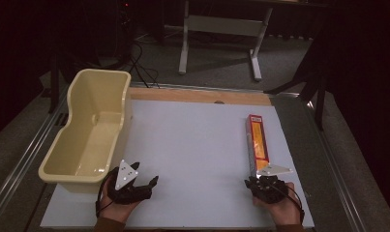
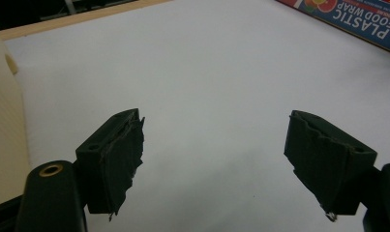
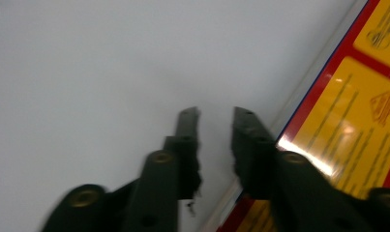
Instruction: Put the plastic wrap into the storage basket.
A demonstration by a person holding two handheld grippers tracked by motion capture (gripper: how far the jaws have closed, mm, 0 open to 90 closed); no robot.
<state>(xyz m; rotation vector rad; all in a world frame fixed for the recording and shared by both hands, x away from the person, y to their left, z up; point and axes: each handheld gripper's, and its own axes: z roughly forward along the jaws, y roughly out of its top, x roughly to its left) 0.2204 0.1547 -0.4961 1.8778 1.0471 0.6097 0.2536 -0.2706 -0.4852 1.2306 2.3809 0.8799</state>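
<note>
One wrap box touching right gripper.

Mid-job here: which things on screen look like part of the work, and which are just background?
Likely in play:
long red-and-yellow plastic food wrap box
cream plastic tub
left gripper, right gripper

Background:
white metal table frame
black cables on the floor

Cream tub left, food-wrap box right, white table.

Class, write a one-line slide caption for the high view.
Two hand-held grippers, left and right, rest on a white table between a cream tub and a food wrap box.
</note>
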